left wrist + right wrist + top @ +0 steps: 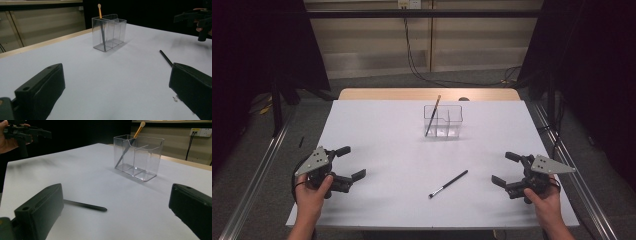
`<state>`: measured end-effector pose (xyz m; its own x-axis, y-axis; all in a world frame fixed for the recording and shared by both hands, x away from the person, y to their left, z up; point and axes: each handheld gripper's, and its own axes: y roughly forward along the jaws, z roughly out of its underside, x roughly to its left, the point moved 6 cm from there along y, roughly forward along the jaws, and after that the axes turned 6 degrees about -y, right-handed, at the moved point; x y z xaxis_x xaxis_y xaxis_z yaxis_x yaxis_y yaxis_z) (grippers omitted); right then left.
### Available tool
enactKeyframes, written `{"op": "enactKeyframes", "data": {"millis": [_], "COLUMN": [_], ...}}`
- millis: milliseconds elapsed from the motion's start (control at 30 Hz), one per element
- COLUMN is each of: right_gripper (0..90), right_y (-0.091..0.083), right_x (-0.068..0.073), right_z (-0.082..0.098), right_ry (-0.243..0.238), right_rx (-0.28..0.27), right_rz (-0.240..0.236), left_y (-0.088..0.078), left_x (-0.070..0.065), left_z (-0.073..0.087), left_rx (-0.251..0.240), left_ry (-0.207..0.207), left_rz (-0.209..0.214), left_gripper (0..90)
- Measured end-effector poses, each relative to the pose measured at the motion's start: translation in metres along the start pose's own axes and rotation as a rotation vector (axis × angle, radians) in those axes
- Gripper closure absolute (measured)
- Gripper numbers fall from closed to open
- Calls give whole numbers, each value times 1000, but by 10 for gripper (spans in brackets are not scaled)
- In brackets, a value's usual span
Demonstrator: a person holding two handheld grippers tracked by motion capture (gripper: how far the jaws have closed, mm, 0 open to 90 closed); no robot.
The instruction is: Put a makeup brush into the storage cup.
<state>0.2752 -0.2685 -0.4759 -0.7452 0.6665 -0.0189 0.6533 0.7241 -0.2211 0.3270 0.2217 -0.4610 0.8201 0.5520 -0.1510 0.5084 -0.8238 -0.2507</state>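
The black brush (448, 184) lies flat on the white table (377, 130), between our two grippers and somewhat nearer the right one, its bristle end toward us and its handle angled away toward the clear organizer (443, 121). A second brush with a pale wooden handle (432, 116) stands slanted in the organizer's left compartment, propped against the wall, which suggests where the loose one belongs. We hold the left gripper (350, 162) low over the near left of the table, jaws spread wide and empty; the right gripper (506, 168) mirrors it at the near right, equally spread and holding nothing. Both sit well apart from the brush, seemingly poised at rest. In the right gripper view the brush's handle (86, 206) runs out from behind one jaw, so that gripper looks the likelier to reach for it.
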Motion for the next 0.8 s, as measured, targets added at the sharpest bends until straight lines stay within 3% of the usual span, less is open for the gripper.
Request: {"op": "enactKeyframes", "data": {"millis": [267,800], "right_gripper": [0,0], "right_y": [2,4], "right_x": [0,-4], "right_z": [1,1], "right_ry": [-4,2], "right_rx": [8,5], "right_rz": [0,15], "left_y": [-7,-14], "left_x": [-2,-11], "left_z": [5,8], "left_rx": [5,14], "left_ry": [-11,36], "left_rz": [-3,7], "left_gripper": [3,3]}}
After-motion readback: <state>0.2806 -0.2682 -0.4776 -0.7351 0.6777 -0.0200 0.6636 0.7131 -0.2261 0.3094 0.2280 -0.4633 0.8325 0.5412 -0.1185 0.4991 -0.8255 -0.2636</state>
